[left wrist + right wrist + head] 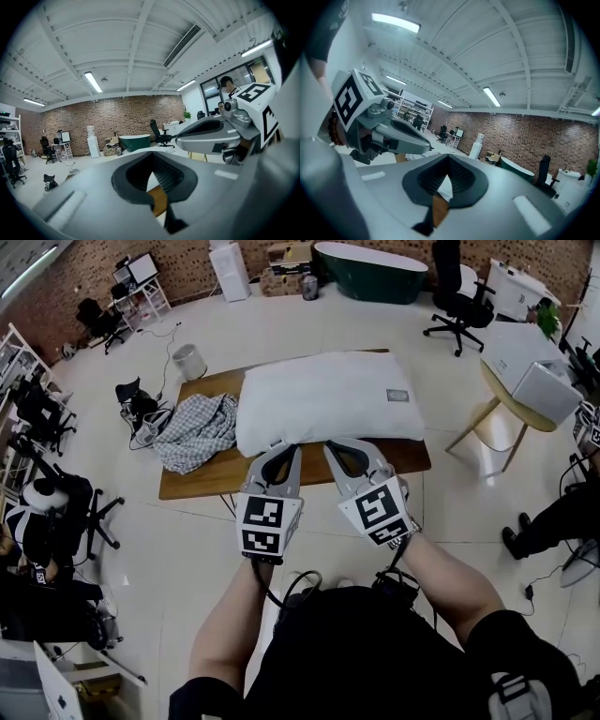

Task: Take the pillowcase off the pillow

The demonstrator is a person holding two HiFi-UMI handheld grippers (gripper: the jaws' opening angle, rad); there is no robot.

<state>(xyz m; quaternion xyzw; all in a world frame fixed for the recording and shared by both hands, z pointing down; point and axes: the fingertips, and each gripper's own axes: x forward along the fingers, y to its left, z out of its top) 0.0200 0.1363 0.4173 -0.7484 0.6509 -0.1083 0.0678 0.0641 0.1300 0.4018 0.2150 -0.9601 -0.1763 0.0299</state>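
A bare white pillow (328, 395) with a small label lies across the wooden table (197, 486). A crumpled grey checked pillowcase (197, 427) lies beside it on the table's left end, touching the pillow's left edge. My left gripper (284, 445) and right gripper (331, 444) hover side by side at the table's front edge, tips at the pillow's near side. Both are shut with nothing between the fingers. In the left gripper view the left gripper (151, 155) is shut, with the right gripper (220, 133) beside it. The right gripper view shows the right gripper (449, 158) shut too.
A round side table (497, 395) with white boxes stands to the right of the table. A person's legs (553, 517) are at the far right. A small bin (190, 362) and a black bag (136, 401) sit on the floor at the left. Office chairs (56, 512) crowd the left side.
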